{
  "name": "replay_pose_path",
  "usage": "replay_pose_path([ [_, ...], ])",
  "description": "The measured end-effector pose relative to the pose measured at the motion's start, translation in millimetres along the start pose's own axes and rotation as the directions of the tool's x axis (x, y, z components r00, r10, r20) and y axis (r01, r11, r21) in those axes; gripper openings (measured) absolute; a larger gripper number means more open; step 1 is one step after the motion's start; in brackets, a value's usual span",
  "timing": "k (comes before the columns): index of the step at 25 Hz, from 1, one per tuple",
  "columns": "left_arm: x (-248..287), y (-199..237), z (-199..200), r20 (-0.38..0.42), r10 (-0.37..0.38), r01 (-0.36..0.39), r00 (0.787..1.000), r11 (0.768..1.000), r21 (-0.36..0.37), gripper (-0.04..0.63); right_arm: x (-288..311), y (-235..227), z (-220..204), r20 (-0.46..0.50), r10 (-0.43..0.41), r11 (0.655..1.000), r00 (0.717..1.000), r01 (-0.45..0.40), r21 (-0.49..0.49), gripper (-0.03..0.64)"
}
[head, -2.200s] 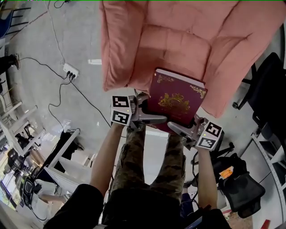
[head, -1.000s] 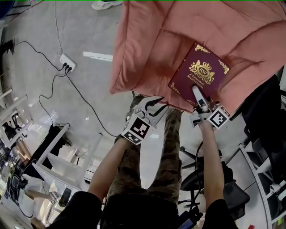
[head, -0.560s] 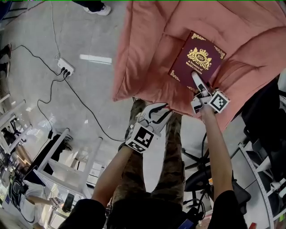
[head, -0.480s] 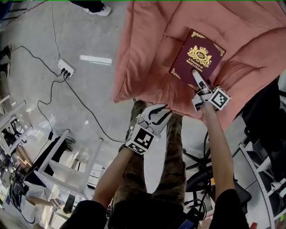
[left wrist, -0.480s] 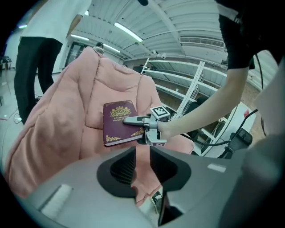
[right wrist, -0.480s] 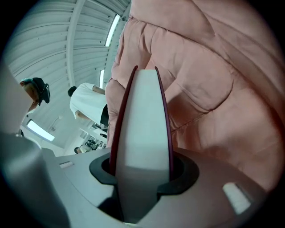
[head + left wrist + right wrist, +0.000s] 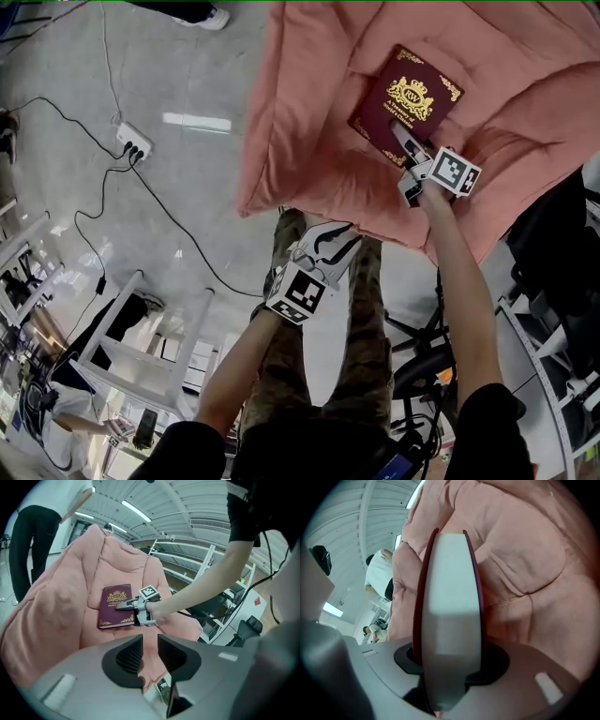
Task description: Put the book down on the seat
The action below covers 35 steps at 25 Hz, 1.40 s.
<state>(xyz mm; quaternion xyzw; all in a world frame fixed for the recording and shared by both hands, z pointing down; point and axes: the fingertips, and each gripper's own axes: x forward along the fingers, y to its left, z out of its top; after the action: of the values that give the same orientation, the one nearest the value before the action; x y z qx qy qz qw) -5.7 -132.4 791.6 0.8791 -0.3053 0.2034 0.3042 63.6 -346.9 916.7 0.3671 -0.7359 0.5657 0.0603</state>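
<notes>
Maroon book [image 7: 413, 92] clamped in right gripper [image 7: 401, 141].

Maroon and gold on salmon pink.
I see the book [image 7: 405, 94] maroon with a gold crest and corner scrolls, the seat [image 7: 300, 122] salmon pink. Left gripper [image 7: 349, 236] and right gripper [image 7: 401, 141] are grey, with black-and-white square markers. Camouflage trousers [image 7: 361, 323] at 6 o'clock; pale grey floor [image 7: 187, 206] at 9 o'clock.
</notes>
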Motion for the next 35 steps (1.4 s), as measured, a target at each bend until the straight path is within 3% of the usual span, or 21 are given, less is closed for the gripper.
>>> replay_pose_path([
  [7,9.8,-21.6,4.8,0.01,-0.017,0.017,1.0,1.0,-0.007,0.092,-21.1,-25.4,6.2,-0.018,-0.058,0.997,0.998,0.057,-0.06,0.257],
  [11,15.6,-25.8,15.0,0.011,-0.042,0.042,0.999,0.999,0.006,0.092,-23.7,-43.0,9.1,-0.031,-0.148,0.984,0.988,0.144,-0.107,0.321],
  [18,12.4,-19.3,19.2,-0.005,-0.075,0.075,0.997,0.997,-0.019,0.092,-24.5,-70.4,10.9,-0.031,-0.336,0.93,0.941,0.326,-0.17,0.403],
  [21,11.8,-14.2,19.6,-0.014,-0.08,0.08,0.997,0.997,-0.003,0.092,-23.0,-74.5,12.4,-0.023,-0.393,0.899,0.919,0.379,-0.218,0.359],
  [24,14.9,-14.8,19.5,-0.018,-0.09,0.09,0.996,0.996,0.002,0.089,-23.6,-71.3,12.7,-0.013,-0.398,0.892,0.917,0.384,-0.239,0.334],
  [30,18.7,-22.9,25.1,-0.015,-0.087,0.087,0.996,0.996,-0.031,0.089,-44.6,-72.6,7.4,0.022,-0.378,0.913,0.925,0.377,-0.155,0.247],
  [35,25.1,-20.6,28.5,-0.019,-0.071,0.071,0.997,0.997,-0.018,0.084,-57.7,-64.6,-10.1,0.024,-0.35,0.921,0.936,0.349,-0.171,0.219],
])
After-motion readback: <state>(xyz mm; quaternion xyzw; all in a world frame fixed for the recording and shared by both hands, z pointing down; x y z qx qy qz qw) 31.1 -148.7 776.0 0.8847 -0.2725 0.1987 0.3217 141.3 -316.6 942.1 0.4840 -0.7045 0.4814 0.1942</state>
